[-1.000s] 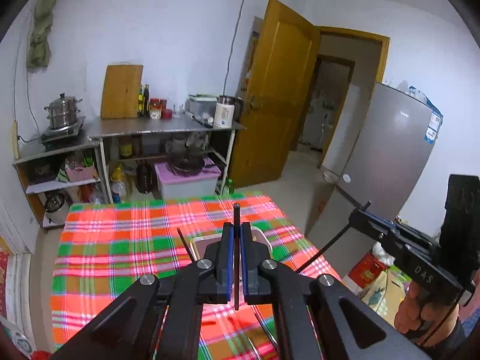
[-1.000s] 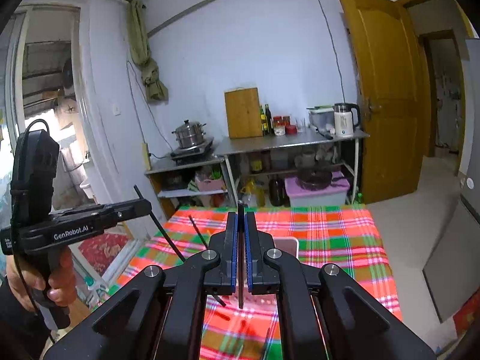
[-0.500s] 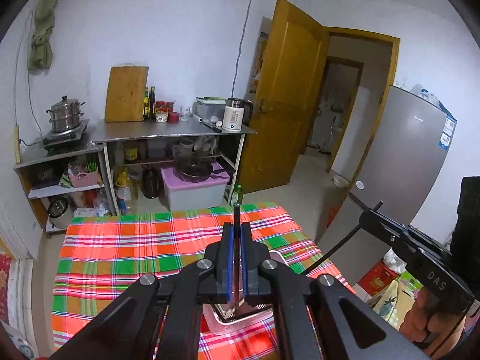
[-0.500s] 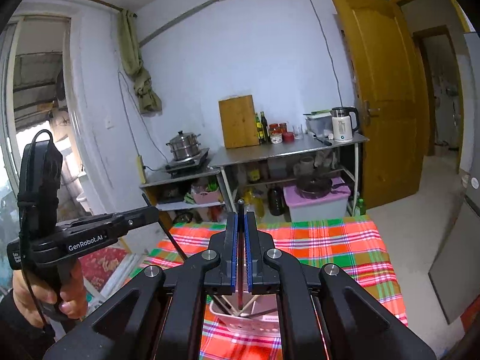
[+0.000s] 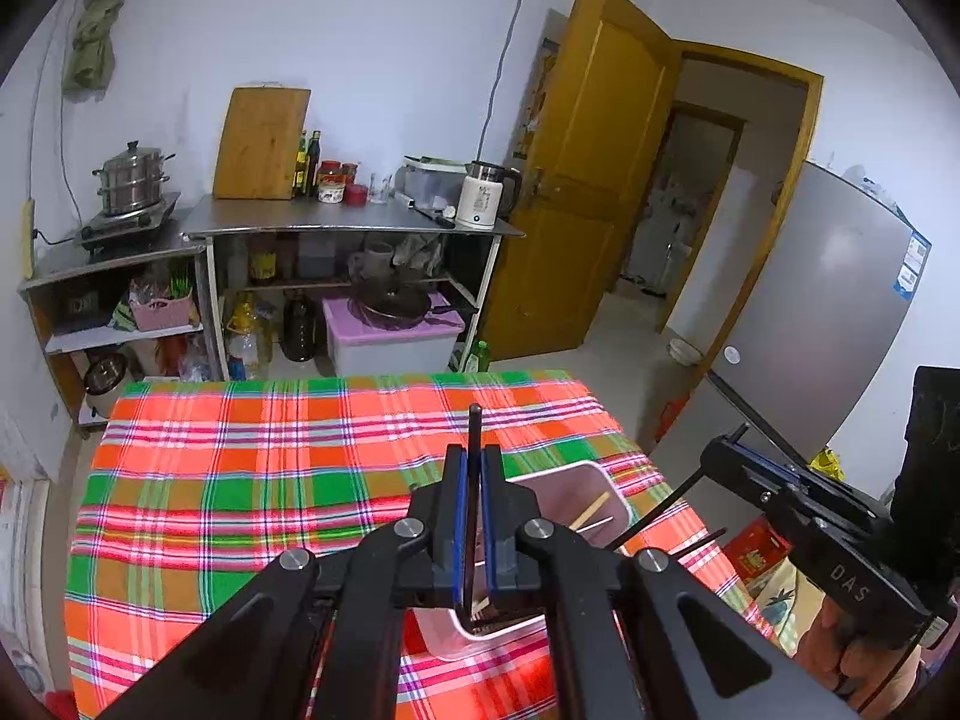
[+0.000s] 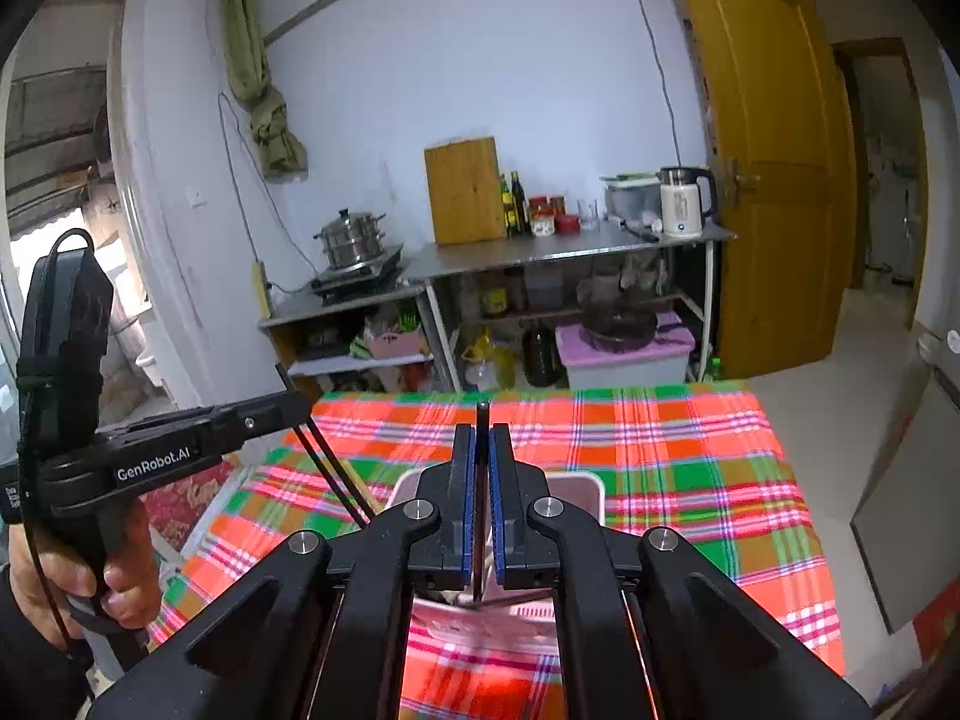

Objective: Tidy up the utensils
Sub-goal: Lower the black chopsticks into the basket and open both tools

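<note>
Both grippers have drawn back and up, so the white bin [image 5: 600,477] now shows beneath them. Left gripper [image 5: 474,480] fingers pinch one black chopstick [image 5: 474,426] upright; right gripper [image 6: 480,468] fingers pinch another chopstick [image 6: 482,420], probably poised for dropping into the bin on the plaid table [image 5: 240,480].

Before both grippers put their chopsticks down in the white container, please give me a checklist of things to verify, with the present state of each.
1. Left gripper shut on its black chopstick: ok.
2. Right gripper shut on its black chopstick: ok.
3. White container under the left gripper: ok.
4. Container under the right gripper: ok.
5. Free space inside among the chopsticks already there: cannot tell, the grippers hide most of it.
6. The two held chopsticks apart from each other: cannot tell.
</note>
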Demonstrator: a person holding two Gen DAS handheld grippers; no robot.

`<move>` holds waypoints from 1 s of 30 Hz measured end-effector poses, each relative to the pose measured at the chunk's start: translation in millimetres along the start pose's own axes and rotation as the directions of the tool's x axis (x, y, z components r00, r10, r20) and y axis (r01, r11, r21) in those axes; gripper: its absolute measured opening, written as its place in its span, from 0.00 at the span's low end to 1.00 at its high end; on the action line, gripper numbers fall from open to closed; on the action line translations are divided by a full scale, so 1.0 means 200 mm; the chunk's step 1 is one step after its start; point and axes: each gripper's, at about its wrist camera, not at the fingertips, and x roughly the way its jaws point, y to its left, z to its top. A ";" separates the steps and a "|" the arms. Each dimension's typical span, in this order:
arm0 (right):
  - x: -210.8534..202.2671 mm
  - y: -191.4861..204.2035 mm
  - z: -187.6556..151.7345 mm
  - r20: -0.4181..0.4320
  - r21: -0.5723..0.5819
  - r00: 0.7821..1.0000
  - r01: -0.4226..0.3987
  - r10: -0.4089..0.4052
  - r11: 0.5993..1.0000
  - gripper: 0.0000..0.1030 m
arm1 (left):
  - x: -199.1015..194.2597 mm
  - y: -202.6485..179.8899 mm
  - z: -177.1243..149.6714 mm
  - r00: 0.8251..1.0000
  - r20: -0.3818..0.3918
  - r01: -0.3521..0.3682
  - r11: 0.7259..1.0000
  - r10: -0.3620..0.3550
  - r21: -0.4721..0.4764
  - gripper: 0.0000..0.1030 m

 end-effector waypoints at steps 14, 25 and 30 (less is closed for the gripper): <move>0.07 -0.04 -0.08 -0.079 0.019 0.997 0.009 -0.007 1.000 0.05 | -0.03 0.03 -0.08 1.000 0.005 0.010 1.000 -0.010 -0.025 0.08; -0.29 -0.05 -0.08 0.022 0.026 1.000 0.003 -0.004 1.000 0.10 | -0.36 -0.09 -0.13 0.995 0.100 -0.001 1.000 -0.001 0.015 0.09; -0.46 -0.07 -0.18 0.042 0.041 0.999 0.007 -0.008 0.999 0.10 | -0.49 -0.17 -0.29 0.994 0.111 -0.012 1.000 0.010 0.012 0.10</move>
